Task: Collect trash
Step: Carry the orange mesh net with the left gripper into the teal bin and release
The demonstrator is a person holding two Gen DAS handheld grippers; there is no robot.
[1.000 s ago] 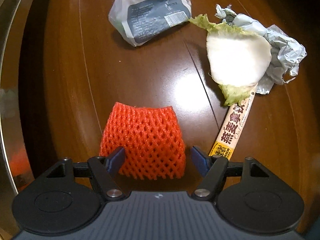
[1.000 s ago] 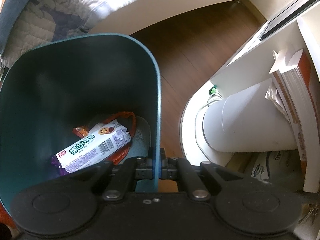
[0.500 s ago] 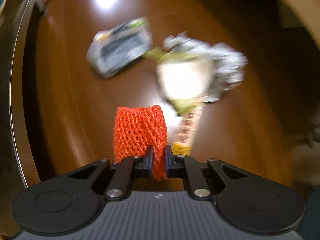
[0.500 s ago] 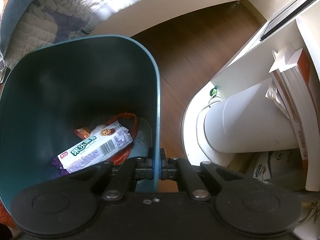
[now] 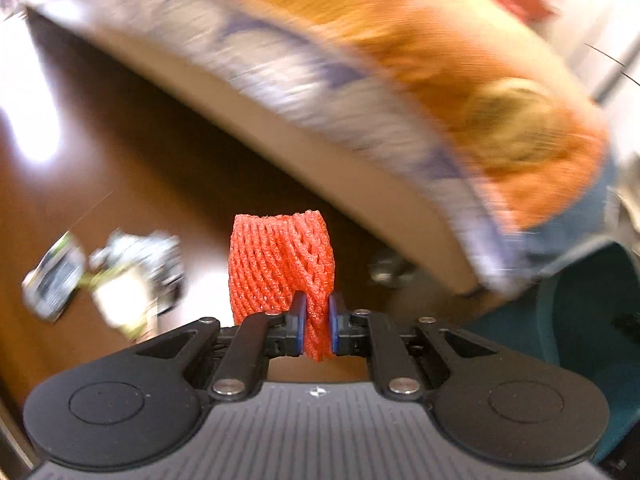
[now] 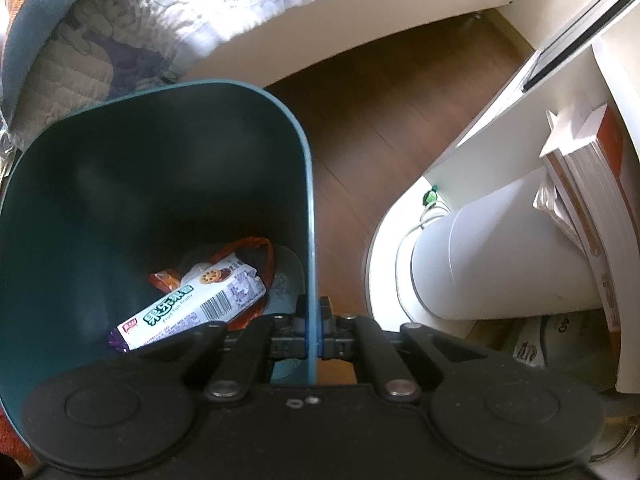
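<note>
Left gripper (image 5: 317, 330) pinched tight on orange foam net (image 5: 282, 266), net sticking out ahead of fingers. Right gripper (image 6: 313, 330) clamped on bin (image 6: 308, 200) rim so we keep it steady for drop. Bin off to left gripper's right.

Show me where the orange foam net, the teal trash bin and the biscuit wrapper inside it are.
orange foam net (image 5: 282, 262), left wrist view, middle of the mesh above the pads.
teal trash bin (image 6: 310, 200), right wrist view, its right-hand rim.
biscuit wrapper (image 6: 188, 306), right wrist view, printed white face, lying at the bin's bottom.
</note>
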